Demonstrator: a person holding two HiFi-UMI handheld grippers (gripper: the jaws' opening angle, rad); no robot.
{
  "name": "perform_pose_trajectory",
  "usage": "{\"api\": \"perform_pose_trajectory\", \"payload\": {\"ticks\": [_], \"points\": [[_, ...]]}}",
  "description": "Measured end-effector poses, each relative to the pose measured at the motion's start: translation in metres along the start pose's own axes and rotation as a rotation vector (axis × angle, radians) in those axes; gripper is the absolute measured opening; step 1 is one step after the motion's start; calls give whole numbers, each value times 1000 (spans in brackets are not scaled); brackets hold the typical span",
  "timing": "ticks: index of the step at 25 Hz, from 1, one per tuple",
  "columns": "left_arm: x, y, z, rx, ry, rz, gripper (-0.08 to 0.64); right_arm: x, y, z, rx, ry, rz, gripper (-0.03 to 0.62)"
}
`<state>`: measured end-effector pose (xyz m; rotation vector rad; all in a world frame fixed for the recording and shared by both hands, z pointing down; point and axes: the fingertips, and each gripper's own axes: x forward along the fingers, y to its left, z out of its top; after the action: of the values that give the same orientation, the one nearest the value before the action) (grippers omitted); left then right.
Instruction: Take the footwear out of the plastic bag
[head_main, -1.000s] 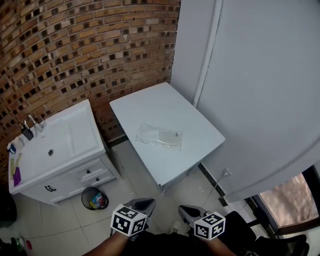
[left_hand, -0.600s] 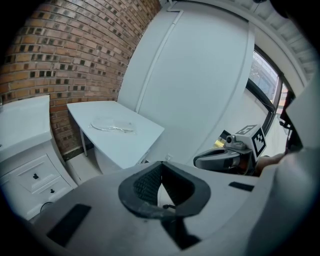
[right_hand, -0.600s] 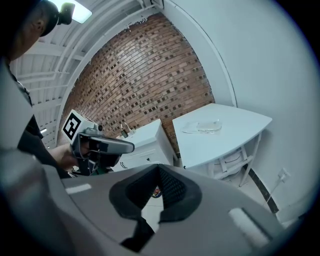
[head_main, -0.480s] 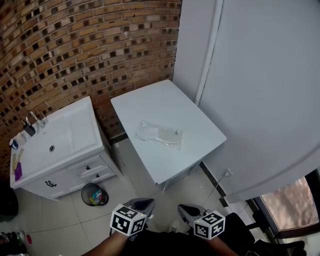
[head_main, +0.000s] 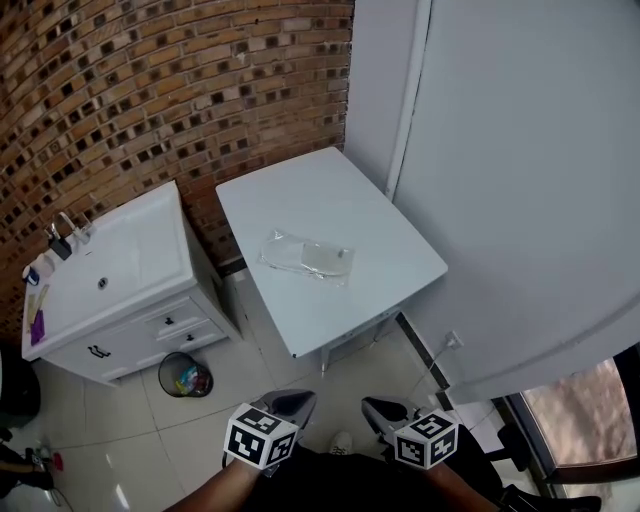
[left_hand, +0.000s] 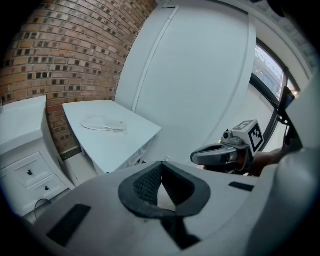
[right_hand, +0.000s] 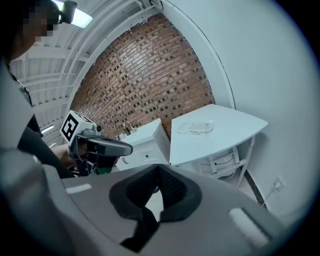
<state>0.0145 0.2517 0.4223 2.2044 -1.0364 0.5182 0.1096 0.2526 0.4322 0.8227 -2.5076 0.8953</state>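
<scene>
A clear plastic bag (head_main: 305, 258) lies flat near the middle of the white table (head_main: 380, 225), with something pale inside that is too small to make out. Both grippers hang low over the tiled floor, well short of the table. My left gripper (head_main: 285, 404) is shut with nothing in it, and so is my right gripper (head_main: 379, 408). In the left gripper view the bag (left_hand: 102, 125) lies far ahead beyond my touching jaws (left_hand: 160, 165), with the right gripper (left_hand: 220, 154) alongside. The right gripper view shows the bag (right_hand: 196, 127) on the distant table.
A white sink cabinet (head_main: 110, 280) stands left of the table against the brick wall (head_main: 150, 90). A small trash bin (head_main: 186, 378) sits on the floor in front of it. A white wall (head_main: 520, 180) runs along the table's right side, with a socket and cable (head_main: 452, 343) low down.
The head view has shifted, so the table and bag now sit slightly higher and further left. Both grippers stay shut and low, almost where they were.
</scene>
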Motion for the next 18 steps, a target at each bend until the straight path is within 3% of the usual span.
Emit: {"api": "perform_pose_trajectory", "payload": {"ticks": [10,18], "points": [[3,25,3,-24,30,34,8,22,-11,4,23,10,33,2],[37,92,47,11,45,-60,8,71,-43,39,73,-5,-86,2]]}}
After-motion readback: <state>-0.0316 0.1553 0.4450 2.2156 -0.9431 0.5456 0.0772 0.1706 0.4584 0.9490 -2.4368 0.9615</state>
